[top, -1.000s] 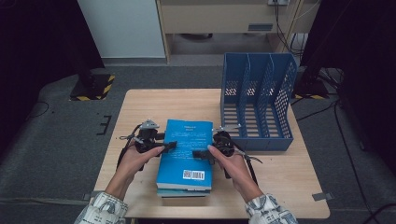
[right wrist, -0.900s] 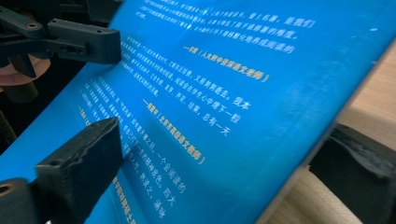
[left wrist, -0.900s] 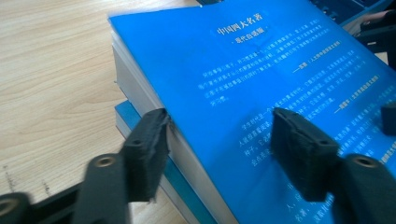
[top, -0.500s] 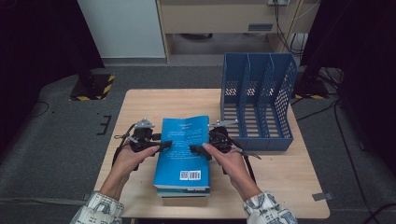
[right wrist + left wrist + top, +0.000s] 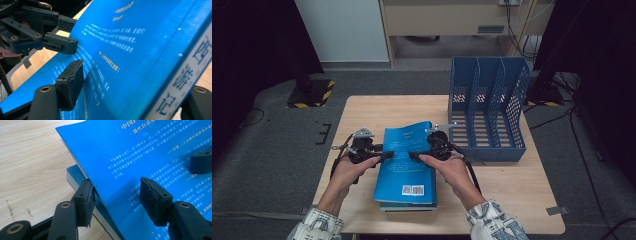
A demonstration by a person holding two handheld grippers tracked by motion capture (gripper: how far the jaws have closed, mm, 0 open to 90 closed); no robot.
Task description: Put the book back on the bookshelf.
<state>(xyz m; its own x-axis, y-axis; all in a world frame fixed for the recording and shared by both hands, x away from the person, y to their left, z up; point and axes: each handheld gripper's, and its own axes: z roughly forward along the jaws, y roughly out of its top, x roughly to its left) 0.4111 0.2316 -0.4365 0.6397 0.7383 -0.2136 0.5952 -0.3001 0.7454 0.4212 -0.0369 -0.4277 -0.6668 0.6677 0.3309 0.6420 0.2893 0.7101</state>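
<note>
Lifted since a second ago: the top blue book's (image 5: 408,155) far end now tilts up off the lower book (image 5: 407,206) on the worktop (image 5: 512,200). Your left claw (image 5: 384,154) and right claw (image 5: 414,155) each straddle an edge, jaws part open (neither clamped yet). It's a floppy, slick paperback; grip near the spine.
</note>
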